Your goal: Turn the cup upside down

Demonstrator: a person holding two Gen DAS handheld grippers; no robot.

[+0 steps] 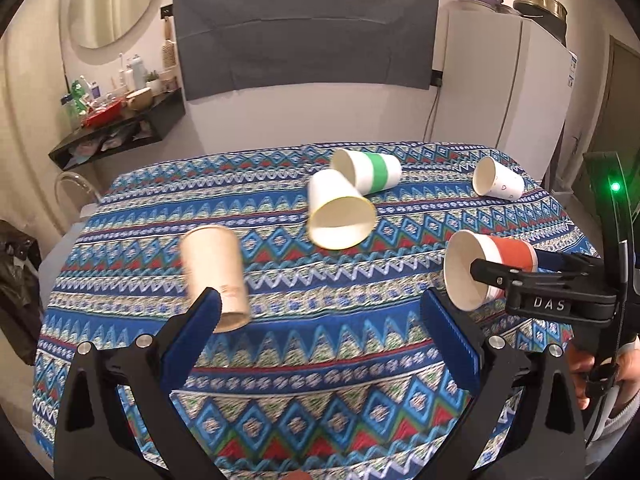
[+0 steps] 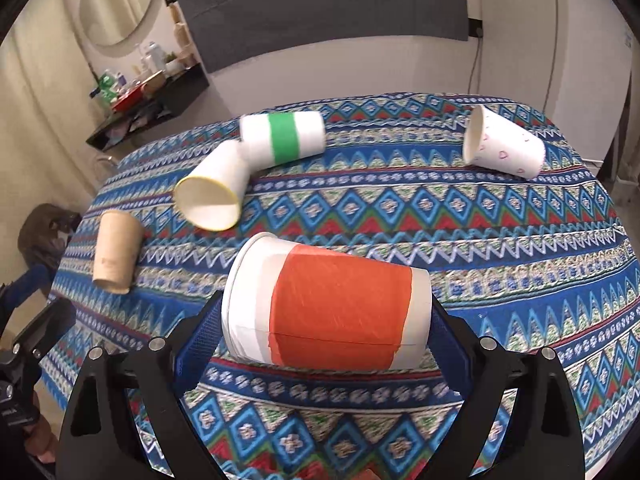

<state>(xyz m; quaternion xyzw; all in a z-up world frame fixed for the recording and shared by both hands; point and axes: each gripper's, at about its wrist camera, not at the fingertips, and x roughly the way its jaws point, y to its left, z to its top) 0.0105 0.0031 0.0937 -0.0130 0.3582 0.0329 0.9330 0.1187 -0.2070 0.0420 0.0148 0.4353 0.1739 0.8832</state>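
Right gripper: we see our right gripper [image 2: 326, 320] pinching the orange cup [image 2: 340, 316] from both ends, one blue pad at its open mouth and one at its bottom.
Orange cup: it lies on its side between the pads, with its mouth toward the left. In the left wrist view we see the orange cup [image 1: 490, 266] held above the cloth, with one black finger [image 1: 490, 272] across its open mouth.
Left gripper: our left gripper [image 1: 320, 340] is spread wide with nothing between its blue pads. It hangs over the table near the tan cup [image 1: 216, 276].
Tan cup: it lies on its side on the left part of the table, with its open end toward us.
Yellow-rim cup: the white cup with a yellow rim [image 2: 212, 196] lies on its side, and its bottom touches the green-stripe cup [image 2: 284, 138] behind it.
Hearts cup: the white cup with small hearts [image 2: 504, 144] lies on its side far on the right, well apart from the others.
Table: the blue patterned cloth [image 2: 480, 240] covers the whole table under all the cups.
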